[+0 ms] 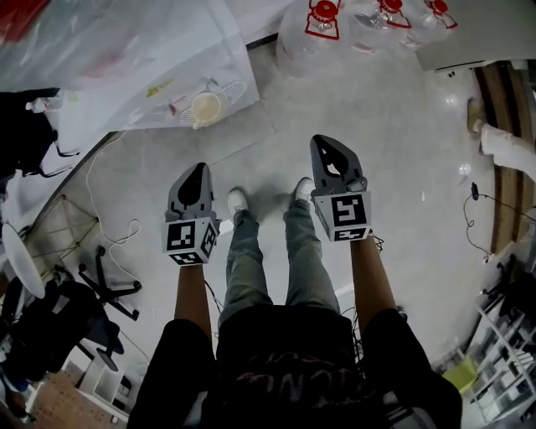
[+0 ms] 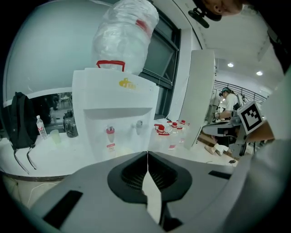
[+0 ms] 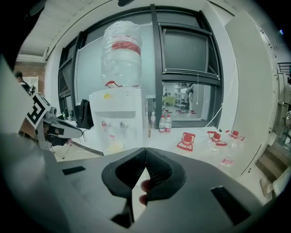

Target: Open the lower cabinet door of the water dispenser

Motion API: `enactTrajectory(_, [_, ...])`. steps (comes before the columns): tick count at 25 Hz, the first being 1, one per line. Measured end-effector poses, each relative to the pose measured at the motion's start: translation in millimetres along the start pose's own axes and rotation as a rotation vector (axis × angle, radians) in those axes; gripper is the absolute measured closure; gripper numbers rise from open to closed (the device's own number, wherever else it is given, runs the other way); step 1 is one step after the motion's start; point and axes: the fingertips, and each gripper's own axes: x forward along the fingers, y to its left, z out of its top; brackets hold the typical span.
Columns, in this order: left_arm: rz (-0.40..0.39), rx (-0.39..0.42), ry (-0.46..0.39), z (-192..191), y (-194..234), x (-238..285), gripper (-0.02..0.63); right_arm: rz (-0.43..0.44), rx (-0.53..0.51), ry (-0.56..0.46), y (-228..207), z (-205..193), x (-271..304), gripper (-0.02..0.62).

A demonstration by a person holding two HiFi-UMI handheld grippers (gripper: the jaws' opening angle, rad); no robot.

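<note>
The white water dispenser (image 2: pixel 113 116) stands ahead, carrying a plastic-wrapped bottle (image 2: pixel 125 34), with two taps (image 2: pixel 110 133) in its recess. It also shows in the right gripper view as the dispenser (image 3: pixel 119 113), further off and to the left. From the head view I see the dispenser's top (image 1: pixel 142 75) at upper left. Its lower cabinet door is hidden behind the gripper bodies. My left gripper (image 1: pixel 200 169) (image 2: pixel 147 154) and right gripper (image 1: pixel 323 142) (image 3: pixel 145 150) are both shut and hold nothing. Both hang above the floor, apart from the dispenser.
Several red-capped water jugs (image 1: pixel 322 21) (image 3: pixel 187 141) lie on the floor right of the dispenser. A black backpack (image 2: pixel 20 120) sits to its left. A black office chair (image 1: pixel 100 276) is at my left, a cable (image 1: pixel 479 201) at my right. A white panel (image 2: pixel 200 95) stands beyond.
</note>
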Motion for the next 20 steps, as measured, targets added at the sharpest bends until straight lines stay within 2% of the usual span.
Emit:
enactTrajectory(11, [0.071, -0.014, -0.002, -84, 24, 56, 0.588, 0.060, -0.004, -0.022, -3, -77, 78, 0.581])
enactTrajectory(20, [0.091, 0.006, -0.012, -141, 48, 102, 0.588, 0.065, -0.015, -0.047, -7, -135, 130, 0.580])
